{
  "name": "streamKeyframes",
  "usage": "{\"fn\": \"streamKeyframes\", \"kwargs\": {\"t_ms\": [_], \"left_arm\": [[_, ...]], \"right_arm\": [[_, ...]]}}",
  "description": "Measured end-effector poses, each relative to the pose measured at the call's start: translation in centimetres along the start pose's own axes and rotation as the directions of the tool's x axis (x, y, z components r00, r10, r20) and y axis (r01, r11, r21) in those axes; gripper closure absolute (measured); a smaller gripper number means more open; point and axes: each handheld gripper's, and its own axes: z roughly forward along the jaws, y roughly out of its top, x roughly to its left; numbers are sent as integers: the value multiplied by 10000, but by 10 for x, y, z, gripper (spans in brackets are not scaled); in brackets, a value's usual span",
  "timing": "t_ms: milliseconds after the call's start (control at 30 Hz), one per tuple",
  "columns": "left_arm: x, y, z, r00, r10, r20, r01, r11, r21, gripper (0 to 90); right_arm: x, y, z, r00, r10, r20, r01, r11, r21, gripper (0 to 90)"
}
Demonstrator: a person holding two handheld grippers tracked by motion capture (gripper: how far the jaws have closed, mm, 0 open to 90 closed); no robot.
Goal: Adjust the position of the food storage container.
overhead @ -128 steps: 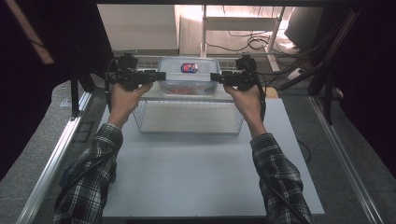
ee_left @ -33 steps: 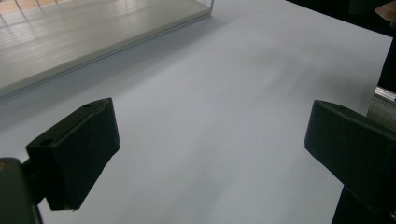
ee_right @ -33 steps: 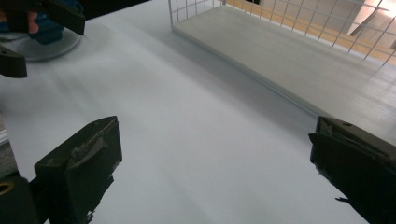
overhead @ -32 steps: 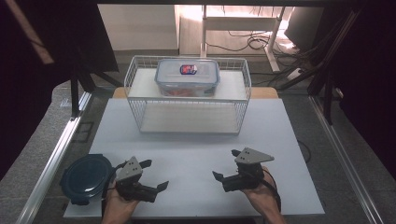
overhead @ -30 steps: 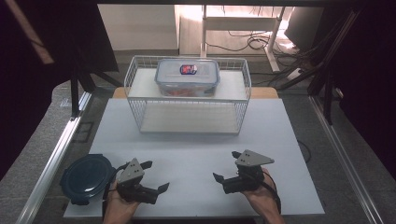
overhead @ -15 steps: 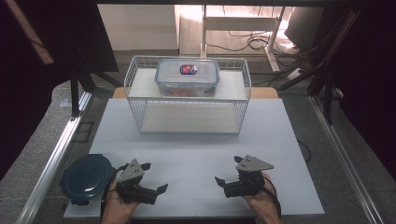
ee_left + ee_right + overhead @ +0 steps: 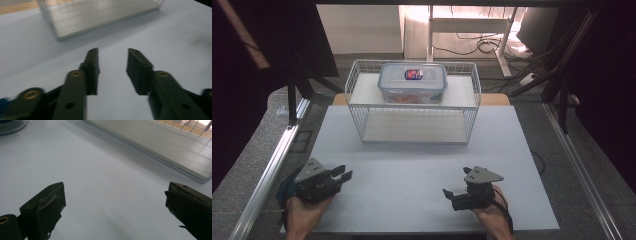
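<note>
Premises present as a laboratory recording station rather than a home or shop. A white counter (image 7: 422, 165) sits inside an aluminium rail frame (image 7: 272, 165) hung with black curtains (image 7: 257, 75). Loose cables (image 7: 482, 47) trail across a grey carpeted floor (image 7: 592, 150) behind it, beside the metal legs of a desk (image 7: 472, 25).

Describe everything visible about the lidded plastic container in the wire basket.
The container is a clear, rounded-rectangular plastic box with a blue-edged lid shut on top and a small red and blue label at the lid's middle. Something orange shows faintly through its wall. It sits upright and level at the far side of the white wire basket. Neither tool touches it.
</note>
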Motion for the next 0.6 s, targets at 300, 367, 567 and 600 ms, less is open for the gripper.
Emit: {"fn": "streamKeyframes", "kwargs": {"t_ms": [300, 367, 567, 600], "left_arm": [[52, -27, -35, 9790, -1174, -1669, 1136, 9930, -324, 899], [61, -35, -43, 9674, -1419, -2097, 1371, 9899, -371, 899], [85, -66, -70, 9187, -2583, -2987, 2447, 9661, -828, 900], [87, -71, -73, 9108, -2774, -3057, 2635, 9608, -868, 900]], "right_arm": [[1, 0, 1, 9998, -173, 41, 173, 9998, 106, 34], [1, 0, 1, 9997, -228, 57, 227, 9997, 129, 36], [2, -1, 3, 9995, -302, 86, 300, 9991, 293, 38], [2, -1, 3, 9996, -289, 80, 286, 9992, 292, 39]]}}
